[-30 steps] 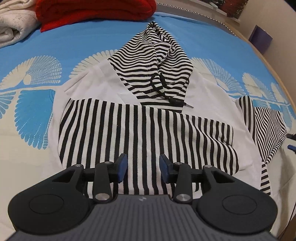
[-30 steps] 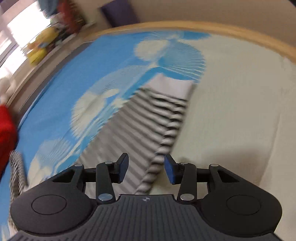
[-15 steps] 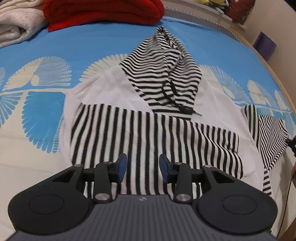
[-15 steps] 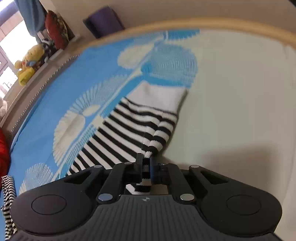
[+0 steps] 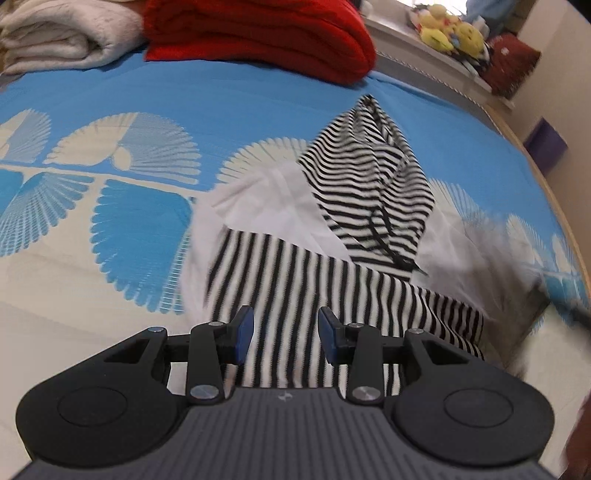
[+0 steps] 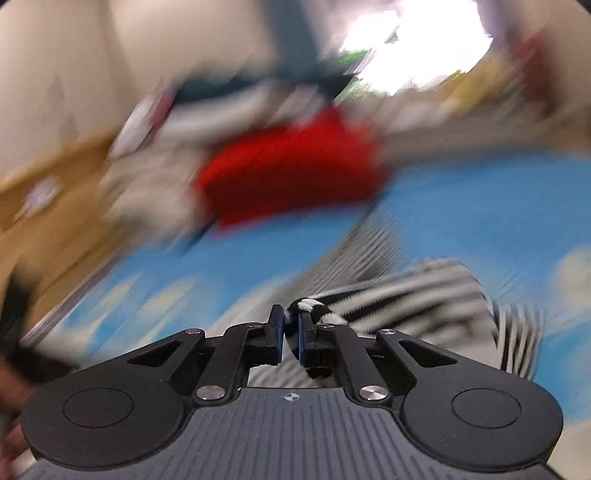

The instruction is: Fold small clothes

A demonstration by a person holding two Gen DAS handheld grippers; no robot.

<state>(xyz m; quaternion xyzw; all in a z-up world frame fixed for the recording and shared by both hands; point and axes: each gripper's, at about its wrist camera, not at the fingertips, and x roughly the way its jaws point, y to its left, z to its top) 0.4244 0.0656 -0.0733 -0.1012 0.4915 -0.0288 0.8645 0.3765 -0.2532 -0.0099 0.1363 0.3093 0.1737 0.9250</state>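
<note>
Sleeve fold in hand. Right gripper (image 6: 291,334) pinches the hoodie's (image 5: 332,280) sleeve (image 6: 388,295), jaws easing apart slightly; left gripper (image 5: 283,334) half open, empty, above hoodie's hem. Hoodie flat on bed (image 5: 110,110). Next: lay sleeve across hoodie's chest.

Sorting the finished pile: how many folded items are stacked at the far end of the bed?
2: a red folded knit at the far edge, and a cream folded blanket beside it on its left. More may lie beyond the frame; the right wrist view is too blurred to add any.
</note>
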